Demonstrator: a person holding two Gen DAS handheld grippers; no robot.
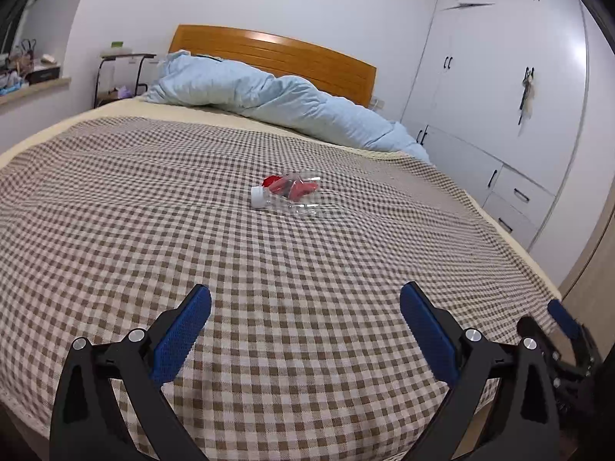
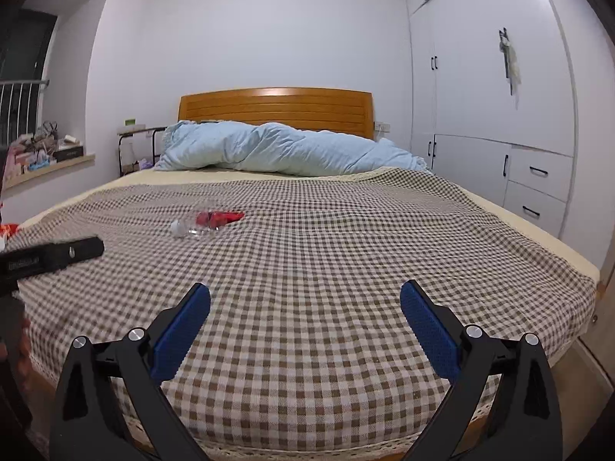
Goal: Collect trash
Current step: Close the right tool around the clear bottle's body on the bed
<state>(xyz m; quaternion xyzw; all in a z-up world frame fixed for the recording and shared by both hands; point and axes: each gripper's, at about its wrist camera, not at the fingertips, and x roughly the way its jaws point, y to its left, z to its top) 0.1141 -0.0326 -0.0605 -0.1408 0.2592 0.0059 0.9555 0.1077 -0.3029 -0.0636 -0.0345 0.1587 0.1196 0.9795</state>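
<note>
A clear plastic bottle (image 1: 286, 192) with a white cap and a red label lies on its side in the middle of the checked bedspread (image 1: 192, 230). In the right wrist view the bottle (image 2: 203, 223) lies left of centre. My left gripper (image 1: 305, 307) hangs open over the near part of the bed, well short of the bottle, nothing between its blue pads. My right gripper (image 2: 305, 303) is open too, above the foot of the bed and to the right of the bottle. The left gripper's black body (image 2: 50, 257) shows at the left edge of the right wrist view.
A light blue duvet (image 1: 269, 96) is bunched at the wooden headboard (image 2: 276, 107). White wardrobes with drawers (image 2: 499, 115) line the right side. A small side table (image 1: 119, 73) and a cluttered windowsill (image 2: 46, 150) stand on the left. Something red and white (image 2: 7, 230) lies at the bed's left edge.
</note>
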